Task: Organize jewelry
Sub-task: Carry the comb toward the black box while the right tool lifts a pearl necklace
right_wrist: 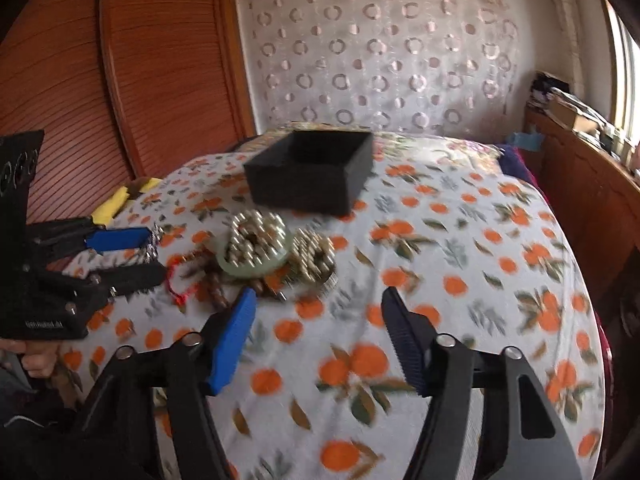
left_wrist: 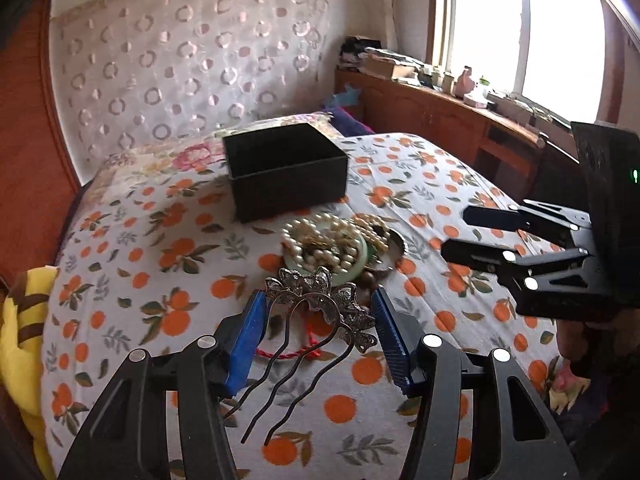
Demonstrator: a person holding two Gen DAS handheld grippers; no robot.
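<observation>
Nearest, our left gripper (left_wrist: 318, 336) is clamped on a dark metal hair comb with a floral filigree top and three wavy prongs (left_wrist: 316, 312): the blue pads (left_wrist: 250, 340) pinch the ornate head, prongs pointing back toward the camera, comb lifted off the orange-print bedspread (left_wrist: 440, 184). Our right gripper (right_wrist: 320, 340) is spread wide with nothing in it, hovering over bare bedspread just short of the pile. Beyond both sits the jewelry pile: a red cord (left_wrist: 288, 354) under the comb, brown wooden beads (right_wrist: 216, 292), a pale green jade bangle (right_wrist: 240, 268) with cream pearl strands (left_wrist: 332, 240) heaped on it, and a second pearl bundle (right_wrist: 314, 256) just beside it. Behind the pile, a black square open-top box (right_wrist: 312, 172) sits on the bed, near but apart from the pearls. Farthest is a sheer curtain with ring pattern (left_wrist: 180, 52).
</observation>
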